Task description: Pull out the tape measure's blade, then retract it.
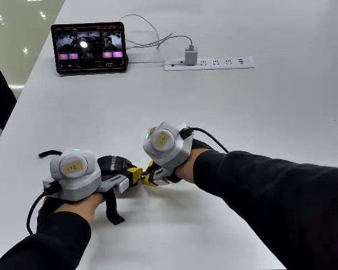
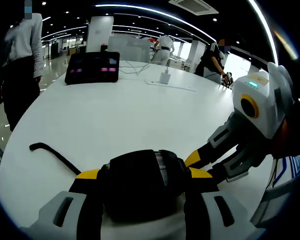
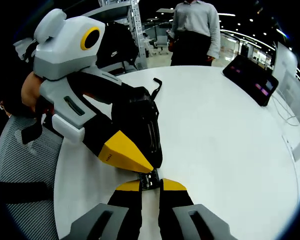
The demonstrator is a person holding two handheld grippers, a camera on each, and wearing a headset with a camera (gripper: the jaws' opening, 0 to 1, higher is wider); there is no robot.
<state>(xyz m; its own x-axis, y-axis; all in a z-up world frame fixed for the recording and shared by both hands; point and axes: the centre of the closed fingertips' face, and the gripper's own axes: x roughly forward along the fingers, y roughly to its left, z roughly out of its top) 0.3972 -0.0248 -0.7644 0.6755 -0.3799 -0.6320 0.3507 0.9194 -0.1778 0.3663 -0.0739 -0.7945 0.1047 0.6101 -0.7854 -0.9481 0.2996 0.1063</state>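
The left gripper (image 2: 142, 174) clamps the tape measure (image 3: 138, 119) between its fingers; the right gripper (image 3: 151, 184) seemingly pinches the blade tip (image 3: 149, 178).

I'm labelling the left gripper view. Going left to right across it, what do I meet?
person → tablet → charger → right gripper
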